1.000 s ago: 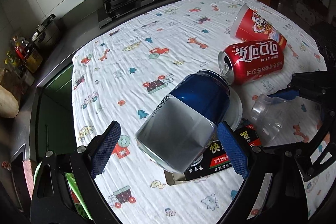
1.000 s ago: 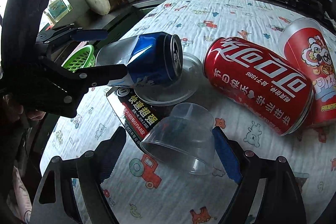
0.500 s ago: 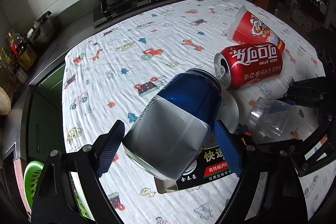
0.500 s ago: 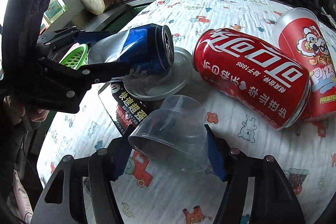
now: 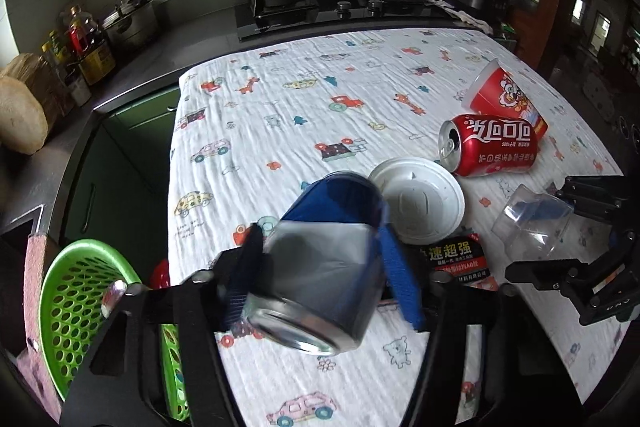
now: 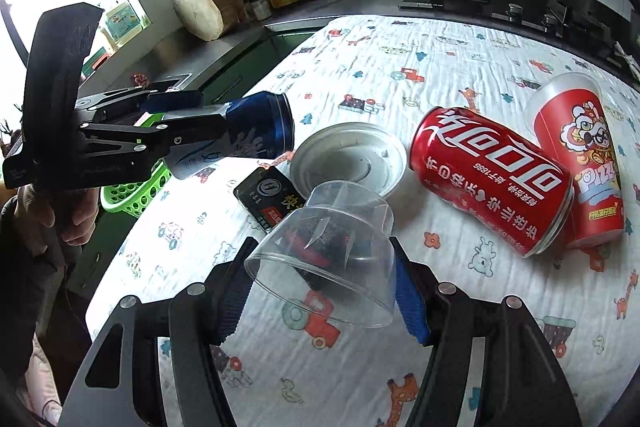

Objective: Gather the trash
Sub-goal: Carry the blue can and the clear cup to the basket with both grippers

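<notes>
My left gripper (image 5: 318,243) is shut on a dented blue and silver can (image 5: 320,275), held tilted above the patterned tablecloth (image 5: 280,131); the right wrist view shows the can (image 6: 256,139) off the cloth. My right gripper (image 6: 322,267) is shut on a clear plastic cup (image 6: 332,227) lying on its side, both pads pressing its wall. On the cloth lie a red cola can (image 6: 488,179), a red paper cup (image 6: 580,163), a white lid (image 6: 348,159) and a black packet (image 6: 260,195).
A green perforated basket (image 5: 80,299) sits below the table's left edge. A person's hand (image 6: 60,211) grips the left tool. Behind the table runs a counter with a gas stove (image 5: 284,3), a pot (image 5: 132,19), bottles and a wooden block (image 6: 200,11).
My left jaws closed on the blue can and lifted it off the lid, toward the basket side. My right jaws closed on the clear cup and raised it slightly.
</notes>
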`<act>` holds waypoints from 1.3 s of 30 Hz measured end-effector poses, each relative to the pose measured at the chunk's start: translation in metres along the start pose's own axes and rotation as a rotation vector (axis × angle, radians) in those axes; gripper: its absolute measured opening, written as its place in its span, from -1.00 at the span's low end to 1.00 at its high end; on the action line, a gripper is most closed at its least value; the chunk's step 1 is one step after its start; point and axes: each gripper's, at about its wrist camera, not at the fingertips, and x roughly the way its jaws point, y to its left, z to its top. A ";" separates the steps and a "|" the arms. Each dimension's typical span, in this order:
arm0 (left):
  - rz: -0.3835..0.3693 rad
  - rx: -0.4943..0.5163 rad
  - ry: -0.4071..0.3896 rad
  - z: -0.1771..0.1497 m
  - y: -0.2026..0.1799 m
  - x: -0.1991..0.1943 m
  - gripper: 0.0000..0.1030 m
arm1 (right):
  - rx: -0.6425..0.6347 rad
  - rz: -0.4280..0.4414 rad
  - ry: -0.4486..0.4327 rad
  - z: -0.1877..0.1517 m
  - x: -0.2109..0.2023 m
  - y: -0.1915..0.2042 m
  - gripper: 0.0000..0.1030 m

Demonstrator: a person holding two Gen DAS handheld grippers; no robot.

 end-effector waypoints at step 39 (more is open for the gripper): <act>0.174 -0.305 0.022 -0.059 0.098 -0.054 0.39 | -0.161 0.149 -0.007 0.026 0.026 0.112 0.20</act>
